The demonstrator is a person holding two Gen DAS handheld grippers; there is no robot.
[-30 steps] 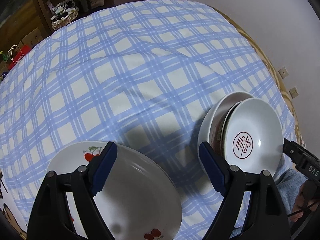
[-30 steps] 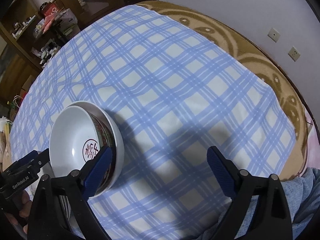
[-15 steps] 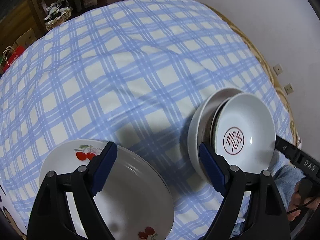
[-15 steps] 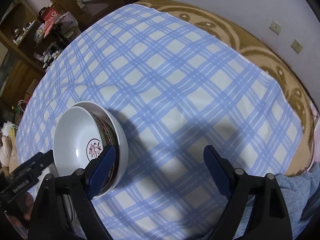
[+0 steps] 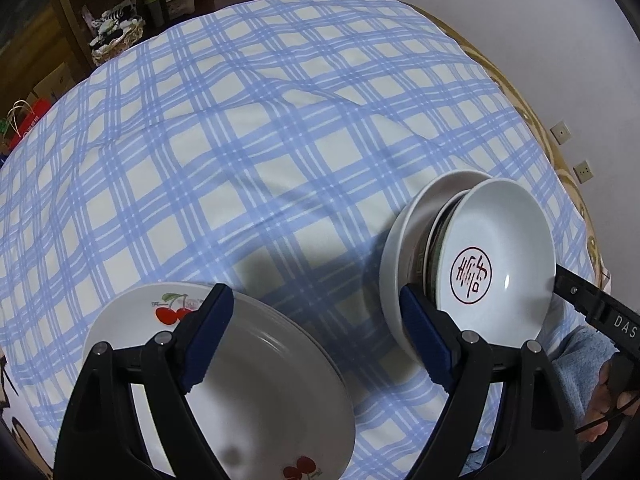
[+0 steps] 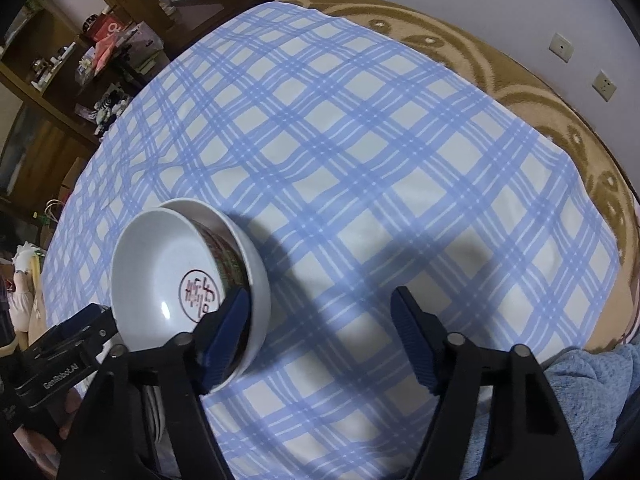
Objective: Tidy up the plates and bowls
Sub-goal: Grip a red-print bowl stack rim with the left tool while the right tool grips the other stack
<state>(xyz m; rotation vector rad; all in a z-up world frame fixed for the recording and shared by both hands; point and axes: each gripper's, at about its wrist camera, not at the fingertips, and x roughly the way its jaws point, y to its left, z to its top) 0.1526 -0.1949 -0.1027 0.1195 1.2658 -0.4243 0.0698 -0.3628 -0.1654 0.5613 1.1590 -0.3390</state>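
Two white plates with cherry prints (image 5: 256, 384) lie stacked at the near left of the blue checked tablecloth (image 5: 248, 168). My left gripper (image 5: 316, 320) hovers open over the stack's right edge. Right of it, a white bowl with a red emblem (image 5: 496, 256) sits nested in a larger white bowl (image 5: 394, 264). In the right wrist view the nested bowls (image 6: 168, 272) lie just left of my right gripper (image 6: 320, 324). Its jaws are closing with only cloth between them, and its left finger (image 6: 224, 332) overlaps the outer bowl's rim. The left gripper's body (image 6: 68, 356) shows beside the bowls.
The cloth covers a round table with a brown patterned rim (image 6: 520, 92) on the right. A white wall with sockets (image 6: 604, 84) stands behind it. Wooden shelves with clutter (image 6: 92, 60) stand beyond the far left edge. A blue sleeve (image 6: 588, 392) is at the near right.
The right gripper's jaws have narrowed, its right finger coming inward over bare cloth. Left gripper, plates and bowls stay about where they were.
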